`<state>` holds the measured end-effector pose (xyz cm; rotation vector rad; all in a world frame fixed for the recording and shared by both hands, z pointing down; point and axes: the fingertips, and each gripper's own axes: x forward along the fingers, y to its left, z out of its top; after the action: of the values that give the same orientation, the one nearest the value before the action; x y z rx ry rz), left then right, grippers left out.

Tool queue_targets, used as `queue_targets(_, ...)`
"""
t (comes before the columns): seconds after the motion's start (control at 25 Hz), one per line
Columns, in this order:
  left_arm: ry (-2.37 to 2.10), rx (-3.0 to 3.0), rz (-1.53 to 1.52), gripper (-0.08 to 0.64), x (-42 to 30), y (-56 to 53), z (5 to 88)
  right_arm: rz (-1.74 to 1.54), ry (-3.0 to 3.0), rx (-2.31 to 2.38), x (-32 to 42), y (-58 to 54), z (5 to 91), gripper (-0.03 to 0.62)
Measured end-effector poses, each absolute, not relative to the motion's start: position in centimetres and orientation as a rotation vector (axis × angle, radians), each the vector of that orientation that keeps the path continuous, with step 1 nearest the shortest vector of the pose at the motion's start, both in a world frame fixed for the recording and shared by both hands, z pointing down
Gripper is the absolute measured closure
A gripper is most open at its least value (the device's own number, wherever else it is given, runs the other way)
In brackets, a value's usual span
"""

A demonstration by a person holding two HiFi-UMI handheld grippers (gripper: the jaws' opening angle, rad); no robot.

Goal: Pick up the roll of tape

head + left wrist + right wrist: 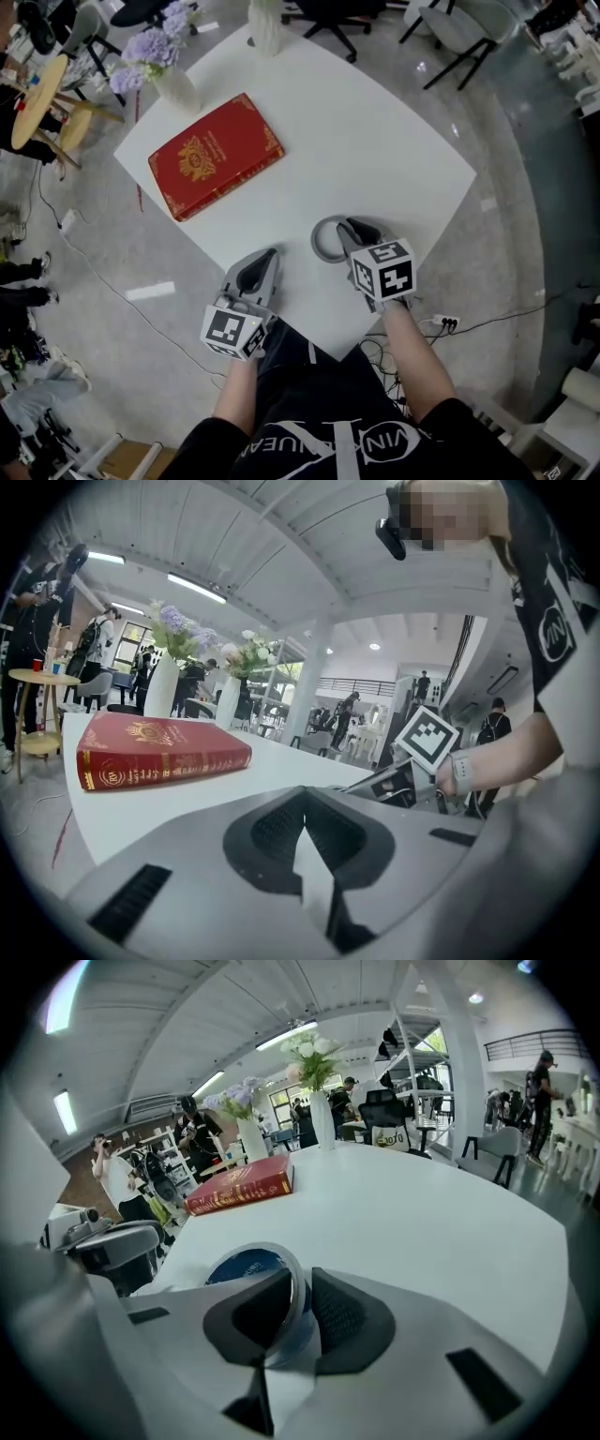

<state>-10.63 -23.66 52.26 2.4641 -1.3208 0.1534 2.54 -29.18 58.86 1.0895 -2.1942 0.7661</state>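
Note:
The roll of tape (325,245), a pale ring with a blue inner face (246,1267), lies flat on the white table (375,141) near its front corner. My right gripper (349,231) sits over the ring's right side. One pad is inside the ring and the other outside, both pressed against the tape's wall (298,1288). My left gripper (262,262) rests low at the table's near left edge, a short way left of the tape. Its jaws (302,810) are shut with nothing between them.
A red book (216,155) with gold print lies on the table's left part. Behind it, a white vase of purple flowers (174,89) stands at the far left edge and another vase (265,28) at the far corner. Chairs, cables and people surround the table.

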Motion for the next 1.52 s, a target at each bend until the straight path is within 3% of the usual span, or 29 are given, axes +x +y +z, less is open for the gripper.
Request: queue_targets(1.52,-1.46,2.548,0.03,0.556,-11.7,-26.8,43.9,0.518,-2.644,1.363,6.9,-30.1,44.8,0.52)
